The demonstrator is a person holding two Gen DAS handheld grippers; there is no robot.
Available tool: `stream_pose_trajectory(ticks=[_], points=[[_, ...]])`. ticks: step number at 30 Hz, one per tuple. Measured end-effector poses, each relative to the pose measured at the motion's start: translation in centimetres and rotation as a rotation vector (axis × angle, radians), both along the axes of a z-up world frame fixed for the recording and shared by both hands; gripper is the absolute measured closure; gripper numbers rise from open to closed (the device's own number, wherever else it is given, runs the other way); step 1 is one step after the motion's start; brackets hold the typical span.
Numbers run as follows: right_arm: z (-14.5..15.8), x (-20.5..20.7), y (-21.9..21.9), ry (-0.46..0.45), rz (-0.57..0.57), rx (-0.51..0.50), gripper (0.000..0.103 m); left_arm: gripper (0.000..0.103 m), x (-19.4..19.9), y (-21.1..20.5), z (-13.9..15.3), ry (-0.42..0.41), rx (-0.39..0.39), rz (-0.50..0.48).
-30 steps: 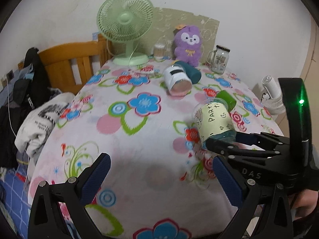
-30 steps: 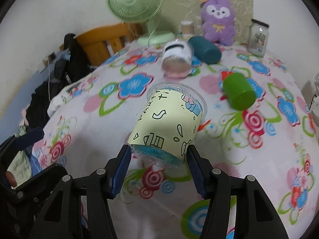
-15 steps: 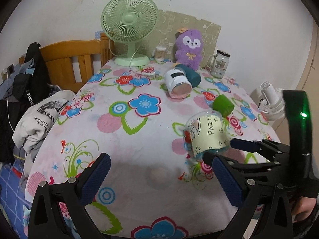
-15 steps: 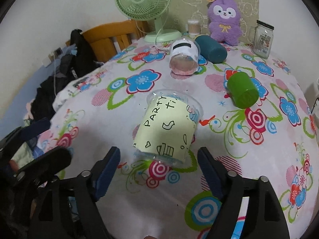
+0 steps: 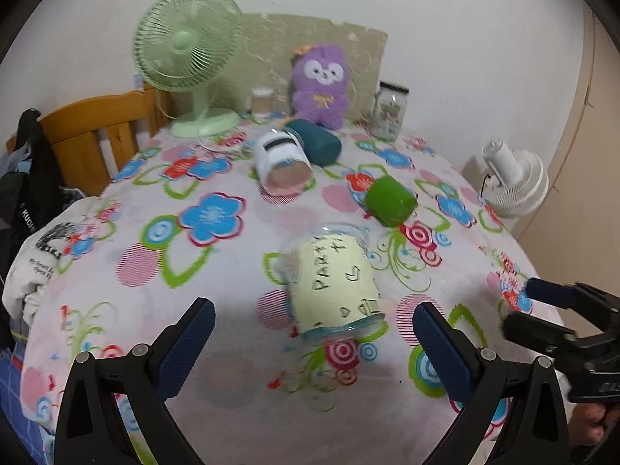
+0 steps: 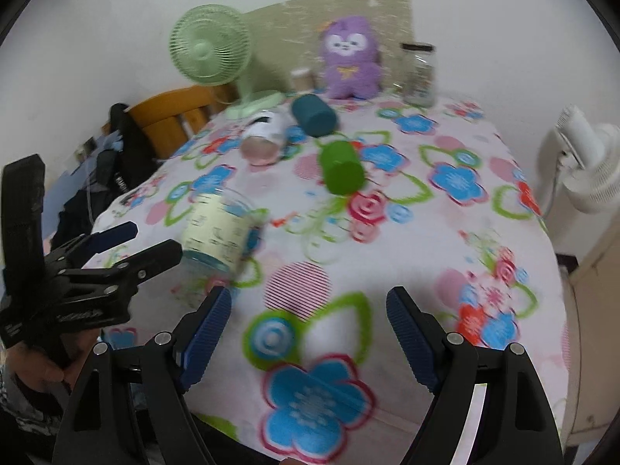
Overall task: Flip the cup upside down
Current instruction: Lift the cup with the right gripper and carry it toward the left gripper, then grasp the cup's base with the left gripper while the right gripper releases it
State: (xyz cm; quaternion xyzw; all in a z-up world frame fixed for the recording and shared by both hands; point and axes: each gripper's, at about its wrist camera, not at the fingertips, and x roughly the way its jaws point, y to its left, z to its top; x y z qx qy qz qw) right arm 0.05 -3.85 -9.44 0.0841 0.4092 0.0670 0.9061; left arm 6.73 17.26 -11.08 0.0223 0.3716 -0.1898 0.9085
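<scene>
Standing mouth-down on the flowered table, the clear party cup with its pale yellow sleeve is seen at lower centre of the left wrist view, its blue base uppermost and tilted slightly toward the camera. The left gripper is held with jaws wide apart on either side of the cup and not touching it; the right gripper is likewise spread, with nothing between its jaws, the cup lying at centre left of its view. The flip is judged essentially done. For a clean finish, both tools should be drawn straight back without brushing the light cup, whose rim sits on soft cloth and could be tipped easily. A green cup, a white cup and a teal cup lie on their sides farther up the frame.
</scene>
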Motion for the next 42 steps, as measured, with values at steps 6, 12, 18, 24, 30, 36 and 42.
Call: stream_pose_trajectory(ticks=[6,12,18,24,30,36,42], points=[[-1.0,-0.6,-1.3,0.015,-0.022,0.02,0.019,0.0,1.5,-2.2,-2.9,0.048,0.075,0.002],[-1.2,-0.5,-1.3,0.012,-0.007,0.015,0.019,0.0,2.5,-2.3,-3.9,0.068,0.087,0.019],[-1.4,-0.1,-1.3,0.016,-0.003,0.021,0.019,0.0,3.3,-2.3,-4.5,0.1,0.093,0.023],[-1.7,0.5,-1.2,0.023,-0.002,0.031,0.019,0.036,3.4,-1.8,-4.2,0.118,0.081,0.028],[-2.0,1.0,-0.7,0.032,0.014,0.031,0.019,0.041,3.1,-0.4,-2.3,0.096,0.051,0.048],[-2.0,1.4,0.2,0.029,0.047,0.024,0.019,0.041,2.9,1.0,0.9,0.137,0.067,0.033],[-2.0,1.5,1.5,0.025,0.086,0.012,0.019,0.041,2.3,2.0,2.0,0.24,0.154,-0.051]])
